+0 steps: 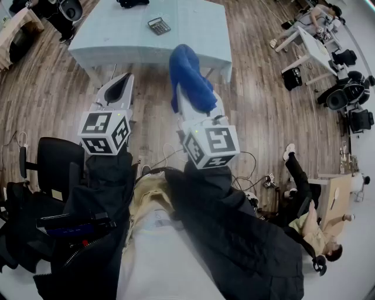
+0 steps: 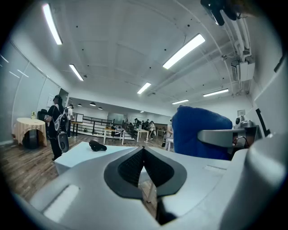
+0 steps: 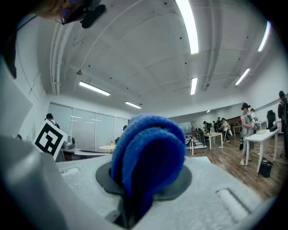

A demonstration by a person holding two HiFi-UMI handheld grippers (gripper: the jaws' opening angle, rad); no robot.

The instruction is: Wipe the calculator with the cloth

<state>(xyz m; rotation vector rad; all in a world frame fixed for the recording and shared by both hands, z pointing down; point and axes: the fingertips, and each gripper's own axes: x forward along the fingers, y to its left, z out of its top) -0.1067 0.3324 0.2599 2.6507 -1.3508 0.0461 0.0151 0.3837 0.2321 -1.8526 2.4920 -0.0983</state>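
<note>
Clamps the cloth [image 1: 188, 73] in the right gripper [image 1: 184, 99], holds the left gripper [image 1: 125, 79] closed and empty, short of the bench [image 1: 117, 38], and probably needs to reach forward to the calculator [image 1: 159, 26] next.

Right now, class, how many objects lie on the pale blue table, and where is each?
2. The calculator lies near the table's middle; a black object lies farther back. The blue cloth hides some of the near edge.
</note>
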